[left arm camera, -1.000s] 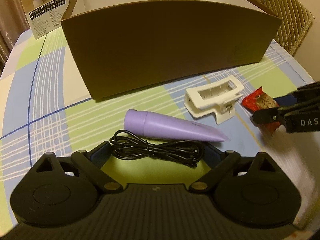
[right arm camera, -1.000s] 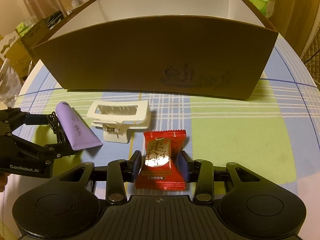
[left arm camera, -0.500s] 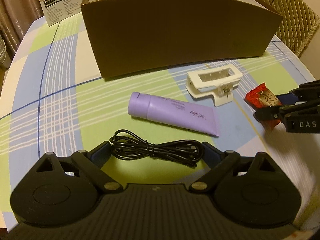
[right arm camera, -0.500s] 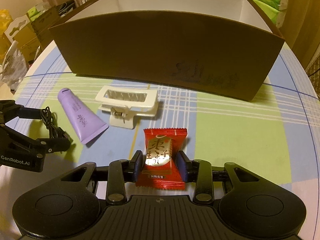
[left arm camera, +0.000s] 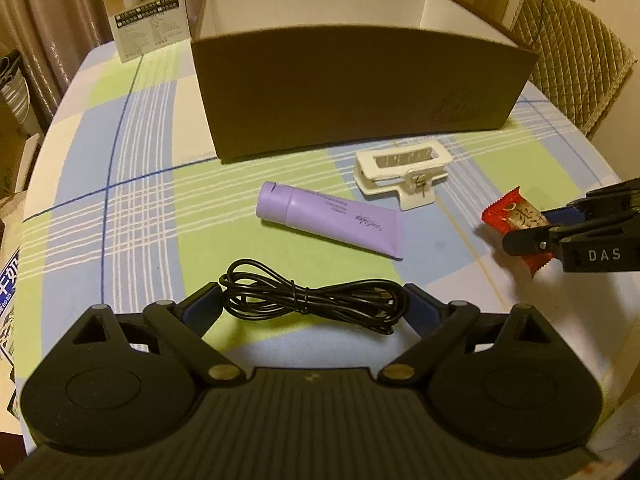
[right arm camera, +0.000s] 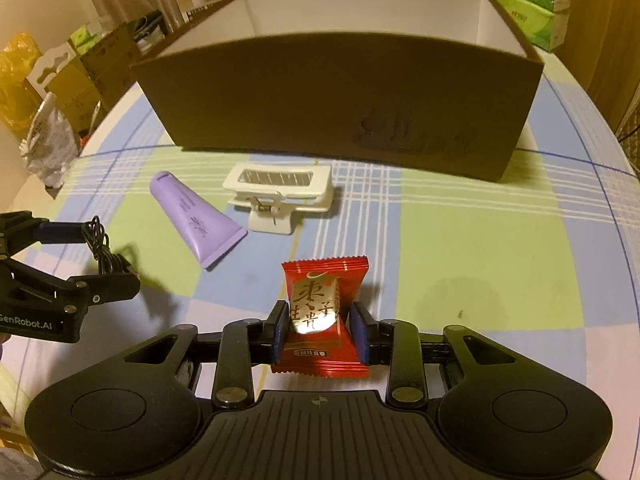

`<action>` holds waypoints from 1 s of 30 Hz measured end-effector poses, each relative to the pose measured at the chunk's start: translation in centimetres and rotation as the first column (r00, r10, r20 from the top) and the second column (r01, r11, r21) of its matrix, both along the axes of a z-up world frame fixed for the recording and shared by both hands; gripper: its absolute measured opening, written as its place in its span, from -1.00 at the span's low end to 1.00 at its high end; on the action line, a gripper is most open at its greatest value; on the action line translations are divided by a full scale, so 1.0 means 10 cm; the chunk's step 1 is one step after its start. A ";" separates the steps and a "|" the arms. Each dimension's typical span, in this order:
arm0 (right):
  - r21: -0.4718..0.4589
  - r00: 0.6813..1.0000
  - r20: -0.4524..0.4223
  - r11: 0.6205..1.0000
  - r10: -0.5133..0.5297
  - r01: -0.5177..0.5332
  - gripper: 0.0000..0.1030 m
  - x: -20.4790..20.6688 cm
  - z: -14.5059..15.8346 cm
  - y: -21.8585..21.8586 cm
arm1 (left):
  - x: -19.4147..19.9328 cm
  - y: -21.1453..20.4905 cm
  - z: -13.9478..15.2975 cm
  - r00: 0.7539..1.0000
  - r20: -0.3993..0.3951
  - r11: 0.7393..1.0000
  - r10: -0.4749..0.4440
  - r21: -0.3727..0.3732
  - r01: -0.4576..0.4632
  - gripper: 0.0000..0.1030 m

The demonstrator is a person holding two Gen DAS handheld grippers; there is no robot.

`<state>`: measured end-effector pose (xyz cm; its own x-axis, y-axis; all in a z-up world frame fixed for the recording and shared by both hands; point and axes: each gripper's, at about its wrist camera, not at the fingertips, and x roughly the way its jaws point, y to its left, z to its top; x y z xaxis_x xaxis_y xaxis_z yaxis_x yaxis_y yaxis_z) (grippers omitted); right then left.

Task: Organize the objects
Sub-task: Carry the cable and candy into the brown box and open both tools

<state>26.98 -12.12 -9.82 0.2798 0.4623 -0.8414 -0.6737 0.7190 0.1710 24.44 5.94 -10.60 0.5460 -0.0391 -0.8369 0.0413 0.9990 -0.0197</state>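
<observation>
Both claws are seen raised off the checked green, blue and white worktop cloth (left arm camera: pixel 132 184) compared with a second ago, each with its load carried up, and more of the brown cardboard box with white inner walls (left arm camera: pixel 360 88) is now taken in by both cameras. Over that second the right claw (right arm camera: pixel 320 330) has been closing further, and the red foil-wrapped candy packet (right arm camera: pixel 322 320) is now pinched between its blue pads (right arm camera: pixel 279 332), clear of the cloth; in the left wrist view the packet (left arm camera: pixel 516 220) is seen at 3 o'clock, gripped by the black fingers marked DAS.

The left claw (left arm camera: pixel 312 308) is spread wide, and the coiled black cable bundle (left arm camera: pixel 312 300) is held across it, its two ends caught against the blue pads (left arm camera: pixel 204 308). In the right wrist view the same cable (right arm camera: pixel 102 252) is seen at 9 o'clock, hanging between the left claw's fingers above the cloth.

On the worktop, at 12 o'clock from the left claw, the lilac plastic squeeze tube (left arm camera: pixel 332 220) is laid flat with its cap towards 10 o'clock. Just beside it at 2 o'clock, not touching, the white plastic hair clip (left arm camera: pixel 402 170) is set, near the box's front wall. A quilted tan chair back (left arm camera: pixel 572 56) is seen at 1 o'clock beyond the box.
</observation>
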 end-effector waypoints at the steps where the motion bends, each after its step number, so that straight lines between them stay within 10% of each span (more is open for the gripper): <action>1: 0.007 1.000 0.002 1.000 0.000 0.000 -0.41 -0.01 0.03 -0.01 | -0.02 -0.01 0.04 1.000 0.007 1.000 0.002 0.000 -0.002 0.80; 30: 0.211 0.993 0.114 0.977 0.001 -0.026 -0.41 0.65 0.86 0.22 | 0.74 -0.10 0.87 0.980 0.198 1.000 -0.008 0.015 0.005 0.80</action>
<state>33.46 -9.97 -1.26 0.3596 0.6308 -0.6876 -0.7066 0.6654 0.2408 31.79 4.89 -1.90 0.7006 -0.0321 -0.7129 0.0495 0.9988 0.0036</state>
